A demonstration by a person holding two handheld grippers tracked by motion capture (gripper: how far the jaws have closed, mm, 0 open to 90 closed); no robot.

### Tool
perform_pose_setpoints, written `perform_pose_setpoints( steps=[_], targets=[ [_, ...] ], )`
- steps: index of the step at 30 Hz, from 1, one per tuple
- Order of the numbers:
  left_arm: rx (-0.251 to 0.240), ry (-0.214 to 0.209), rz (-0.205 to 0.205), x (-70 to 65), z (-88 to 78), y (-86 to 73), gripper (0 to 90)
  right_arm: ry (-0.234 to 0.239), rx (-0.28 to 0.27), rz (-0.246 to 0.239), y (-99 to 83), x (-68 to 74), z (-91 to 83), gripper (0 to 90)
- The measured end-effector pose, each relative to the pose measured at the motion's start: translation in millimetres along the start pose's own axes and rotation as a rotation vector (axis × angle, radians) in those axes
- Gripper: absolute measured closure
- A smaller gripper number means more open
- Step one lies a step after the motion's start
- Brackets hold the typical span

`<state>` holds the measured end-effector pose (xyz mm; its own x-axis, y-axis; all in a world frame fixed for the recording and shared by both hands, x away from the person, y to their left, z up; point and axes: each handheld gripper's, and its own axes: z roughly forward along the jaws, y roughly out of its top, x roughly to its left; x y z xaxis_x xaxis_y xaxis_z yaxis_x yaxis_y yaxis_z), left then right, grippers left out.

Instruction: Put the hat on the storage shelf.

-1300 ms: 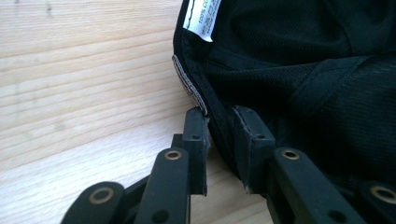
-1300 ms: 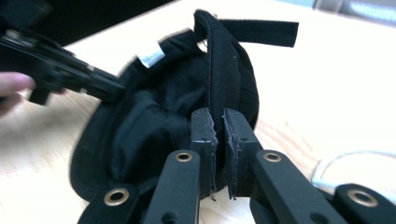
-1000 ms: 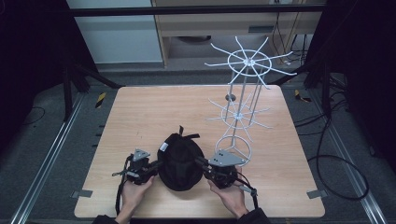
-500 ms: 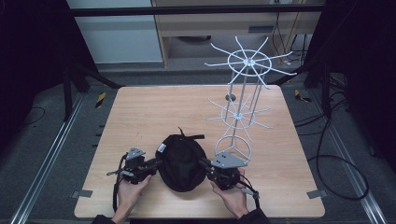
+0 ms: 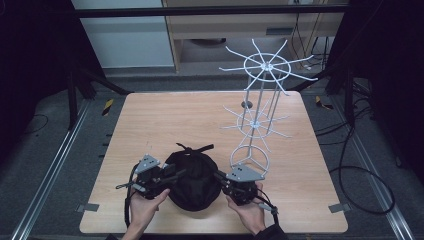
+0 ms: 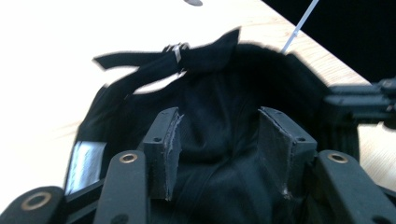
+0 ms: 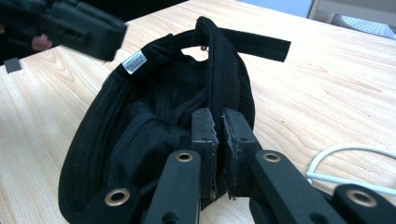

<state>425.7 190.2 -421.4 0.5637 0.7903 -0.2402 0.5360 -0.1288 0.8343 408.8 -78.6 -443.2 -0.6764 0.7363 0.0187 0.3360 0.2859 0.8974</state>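
One black cap [image 5: 192,175] lying upside down at the near edge of the table [image 5: 165,120], not yet hung on the one white wire rack [image 5: 257,107]. Two grippers: right gripper [image 7: 215,122] clamped on the cap's rim, left gripper [image 6: 219,135] just opened, jaws apart over the lining.

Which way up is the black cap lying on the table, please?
Upside down: the black cap lies crown down on the table, its lining and white label facing up.
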Motion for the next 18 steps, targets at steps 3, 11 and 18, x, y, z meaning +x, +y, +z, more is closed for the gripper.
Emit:
perform_pose_setpoints(
  steps=[3,11,18],
  targets=[
    [-0.003,-0.002,0.000,-2.8,3.6,4.1,46.5,0.001,0.004,-0.003,-0.7,0.3,0.7,84.2],
    [-0.036,-0.011,-0.030,-13.0,16.2,18.5,41.3,0.010,0.014,-0.009,-1.7,1.7,2.2,84.1],
    [-0.025,0.002,-0.031,-22.2,30.2,17.5,37.6,0.022,0.012,-0.022,-1.5,5.5,3.4,84.1]
  ],
)
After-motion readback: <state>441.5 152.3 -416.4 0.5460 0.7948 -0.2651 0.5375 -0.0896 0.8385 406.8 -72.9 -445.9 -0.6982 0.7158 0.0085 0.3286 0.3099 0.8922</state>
